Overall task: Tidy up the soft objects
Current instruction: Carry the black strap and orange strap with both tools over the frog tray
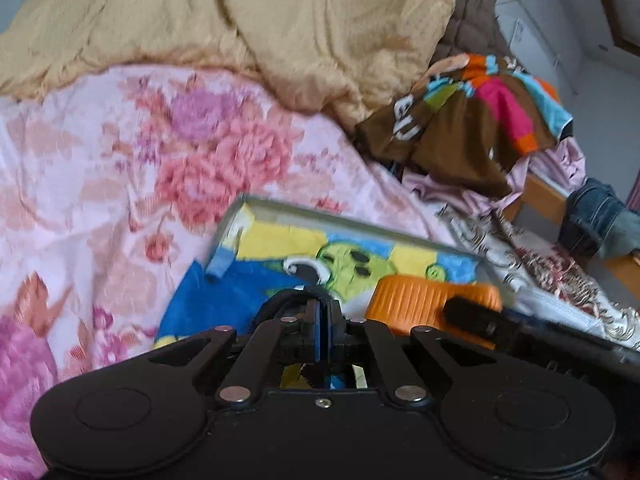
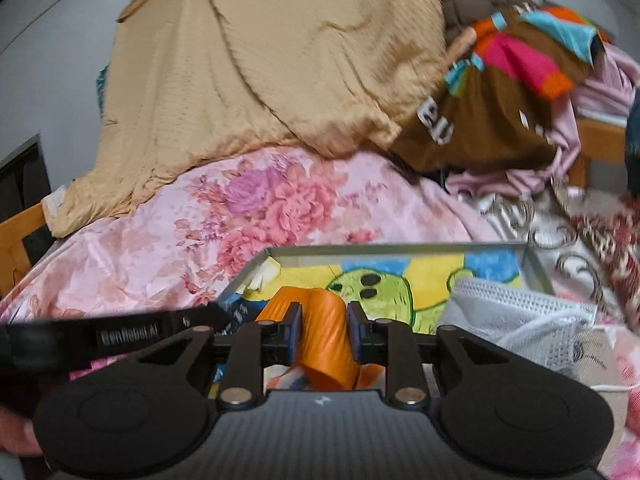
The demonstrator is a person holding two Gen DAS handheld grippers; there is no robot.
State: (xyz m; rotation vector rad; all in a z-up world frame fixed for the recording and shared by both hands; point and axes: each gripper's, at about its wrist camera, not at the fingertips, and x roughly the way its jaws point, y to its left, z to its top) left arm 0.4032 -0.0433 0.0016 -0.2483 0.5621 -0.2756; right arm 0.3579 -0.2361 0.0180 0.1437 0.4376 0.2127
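A shallow metal tray (image 1: 340, 220) (image 2: 400, 249) lies on the bed, lined with a bright cartoon towel (image 1: 280, 240) (image 2: 384, 280). My right gripper (image 2: 322, 332) is shut on a soft orange ribbed piece (image 2: 324, 344) over the tray's near side. In the left wrist view that orange piece (image 1: 420, 300) sits right of my left gripper (image 1: 322, 312). The left gripper is shut over the towel's blue part, and I cannot tell whether anything thin is pinched. From the right wrist view, the left gripper (image 2: 216, 314) reaches the tray's near left corner. A white mesh face mask (image 2: 520, 312) lies at the tray's right end.
A pink floral quilt (image 1: 120, 184) (image 2: 160, 240) covers the bed, with a tan blanket (image 1: 240, 20) (image 2: 280, 60) heaped behind. A brown multicoloured garment (image 1: 460, 128) (image 2: 500, 112) and pale pink clothes lie at the back right. A wooden bed frame (image 1: 540, 196) and jeans (image 1: 592, 216) are at the right.
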